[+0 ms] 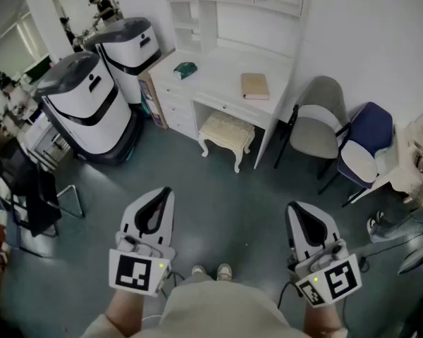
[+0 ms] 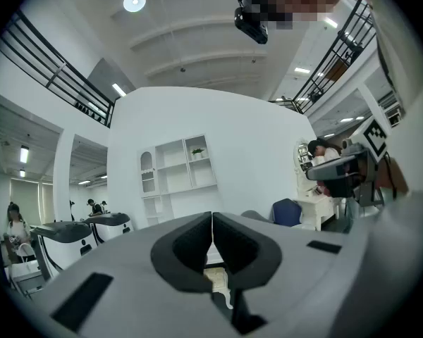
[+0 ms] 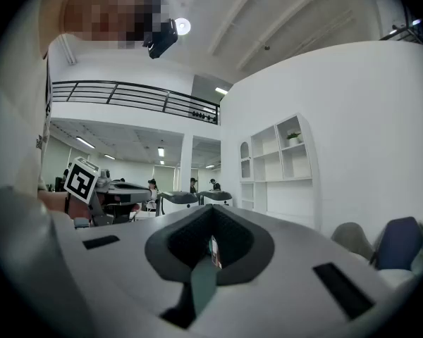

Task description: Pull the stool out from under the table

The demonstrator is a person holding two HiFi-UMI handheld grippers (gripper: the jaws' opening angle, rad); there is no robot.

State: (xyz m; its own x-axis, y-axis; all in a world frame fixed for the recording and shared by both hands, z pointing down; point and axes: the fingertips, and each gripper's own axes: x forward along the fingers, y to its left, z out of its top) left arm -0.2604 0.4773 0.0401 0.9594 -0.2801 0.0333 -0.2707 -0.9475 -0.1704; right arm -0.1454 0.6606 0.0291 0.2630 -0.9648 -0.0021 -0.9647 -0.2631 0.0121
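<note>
Nothing is done yet: the cream stool [image 1: 226, 134] sits tucked under the white bench [image 1: 225, 83] at its front edge, well apart from the left gripper [image 1: 152, 213] and right gripper [image 1: 310, 224], both clenched on nothing, so approaching, grasping and pulling all remain.

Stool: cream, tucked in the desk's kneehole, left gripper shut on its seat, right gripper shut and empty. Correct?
One error: the left gripper is shut on nothing and held well short of the stool, as the head view shows. The rest stands: the cream stool sits in the kneehole of the desk, and the right gripper is shut and empty.
</note>
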